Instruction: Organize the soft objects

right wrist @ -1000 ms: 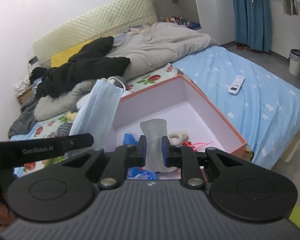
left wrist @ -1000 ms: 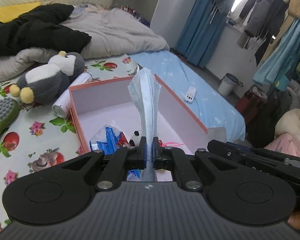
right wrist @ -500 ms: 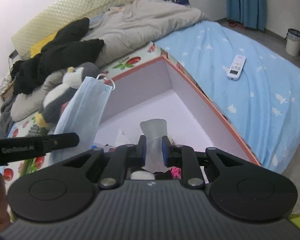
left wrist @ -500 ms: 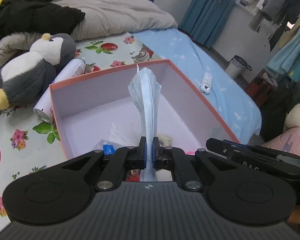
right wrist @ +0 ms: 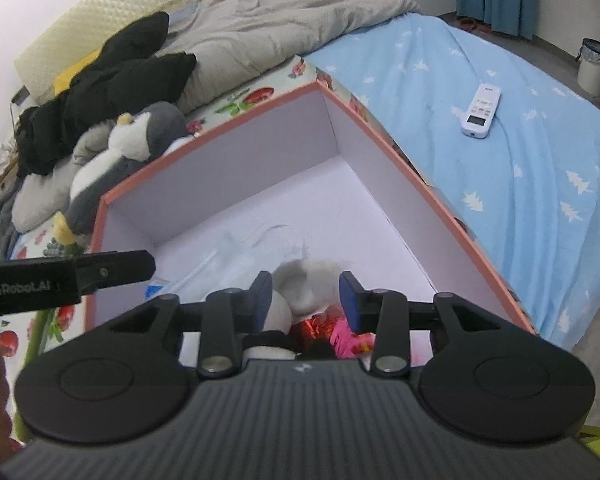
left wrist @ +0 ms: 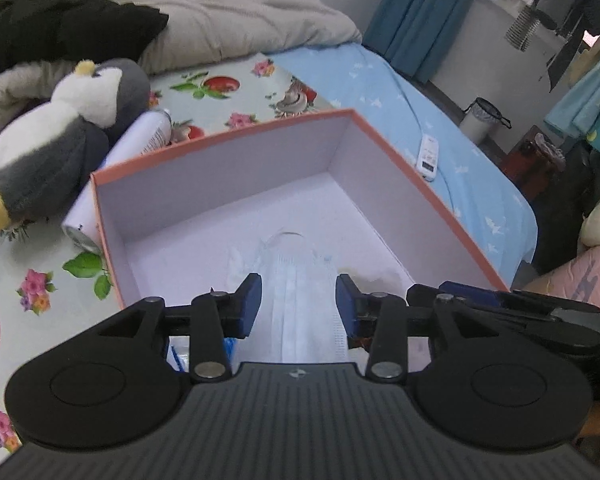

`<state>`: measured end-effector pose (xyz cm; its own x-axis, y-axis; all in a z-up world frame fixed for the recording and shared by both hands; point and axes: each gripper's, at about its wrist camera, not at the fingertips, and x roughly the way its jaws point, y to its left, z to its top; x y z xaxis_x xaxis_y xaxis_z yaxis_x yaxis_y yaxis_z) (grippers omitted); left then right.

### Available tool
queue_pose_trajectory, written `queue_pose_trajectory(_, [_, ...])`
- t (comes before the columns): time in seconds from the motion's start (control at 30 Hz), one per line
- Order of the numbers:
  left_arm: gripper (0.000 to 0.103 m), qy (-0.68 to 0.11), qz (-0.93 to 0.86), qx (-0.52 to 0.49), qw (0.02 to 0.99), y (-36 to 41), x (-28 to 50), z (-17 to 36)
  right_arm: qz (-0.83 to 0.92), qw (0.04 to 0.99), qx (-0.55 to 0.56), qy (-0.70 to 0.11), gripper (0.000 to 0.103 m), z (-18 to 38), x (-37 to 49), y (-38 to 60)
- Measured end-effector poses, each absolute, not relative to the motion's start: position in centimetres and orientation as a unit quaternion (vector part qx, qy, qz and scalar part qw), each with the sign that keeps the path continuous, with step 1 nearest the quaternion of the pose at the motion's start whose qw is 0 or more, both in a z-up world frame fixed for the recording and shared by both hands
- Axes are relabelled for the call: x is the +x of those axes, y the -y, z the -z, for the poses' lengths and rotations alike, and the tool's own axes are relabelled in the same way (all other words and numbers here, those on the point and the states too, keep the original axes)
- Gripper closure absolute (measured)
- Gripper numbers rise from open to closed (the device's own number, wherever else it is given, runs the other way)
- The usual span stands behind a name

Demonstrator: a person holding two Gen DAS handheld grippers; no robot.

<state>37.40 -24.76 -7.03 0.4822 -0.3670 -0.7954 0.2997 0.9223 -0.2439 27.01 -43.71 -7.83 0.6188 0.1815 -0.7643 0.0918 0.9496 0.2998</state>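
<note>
both jaws opening – face mask (left wrist: 300, 304) loose; pale lump (right wrist: 310, 286), perhaps cloth, in box (left wrist: 400, 176)

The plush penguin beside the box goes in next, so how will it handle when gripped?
The plush penguin looks soft and fuzzy, so it will probably squash between the pads and sag. It seems light for its bulk. Lying slumped against the spray can, it is unlikely to roll.

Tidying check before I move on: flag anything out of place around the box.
The plush penguin lies outside the pink box, on its side against a white spray can on the floral cloth. A white remote sits loose on the blue sheet. Inside the box, nothing looks spilled or damaged.
</note>
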Motion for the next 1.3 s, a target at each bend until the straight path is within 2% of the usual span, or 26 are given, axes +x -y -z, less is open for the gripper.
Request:
queue_pose_trajectory(0.73, [0.056,-0.353,0.206,-0.033,0.912,19.2,21.0,-7.0,-0.033,0.939,0.15,-0.307,0.063,-5.3,14.0,41.5])
queue_pose_trajectory(0.97, [0.056,-0.322,0.208,-0.034,0.923,17.3,14.5,-9.5,-0.04,0.954,0.125,-0.27,0.063,-7.6,8.9,39.2])
queue_pose_trajectory(1.3, [0.056,-0.307,0.199,-0.051,0.929,14.7,8.8,-10.0,-0.043,0.956,0.112,-0.266,0.063,-8.3,4.1,37.1])
